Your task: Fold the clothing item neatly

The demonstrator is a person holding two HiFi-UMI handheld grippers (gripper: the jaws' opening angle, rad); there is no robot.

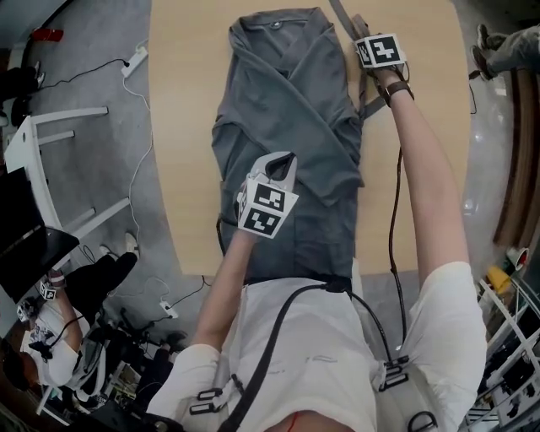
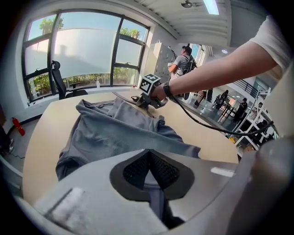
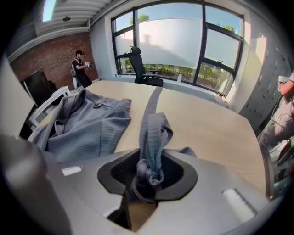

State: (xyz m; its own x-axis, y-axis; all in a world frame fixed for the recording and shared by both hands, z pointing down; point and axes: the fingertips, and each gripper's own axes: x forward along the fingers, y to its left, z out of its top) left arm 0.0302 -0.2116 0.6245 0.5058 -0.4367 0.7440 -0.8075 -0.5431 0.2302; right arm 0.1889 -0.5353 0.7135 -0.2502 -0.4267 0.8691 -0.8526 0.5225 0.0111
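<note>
The top of the head view cuts off the far end of the table (image 1: 186, 126), and the person's torso hides where the near end of the grey garment (image 1: 291, 126) meets the near edge. In the left gripper view the left gripper (image 2: 149, 170) has its pads brought together. Grey cloth shows in the thin slit below them, but it is hard to make out whether a layer is actually pinched. The right gripper (image 3: 147, 172) is part closed on a bunched, knotted length of the fabric belt (image 3: 151, 133). The knot fills the space between its pads, and the rest of the belt trails away over the wood.

The garment lies lengthwise down the middle of the table with its collar at the far end. Both sides are folded in over the centre, leaving diagonal creases and a rumpled edge on the left. The left gripper (image 1: 278, 164) rests on its middle. The right gripper (image 1: 359, 24) sits at the far right corner, just beside the cloth.

Bare wood runs down both long sides of the garment, wider on the left. Past the left edge are cables (image 1: 143, 169) and a white frame (image 1: 51, 169) on the floor
</note>
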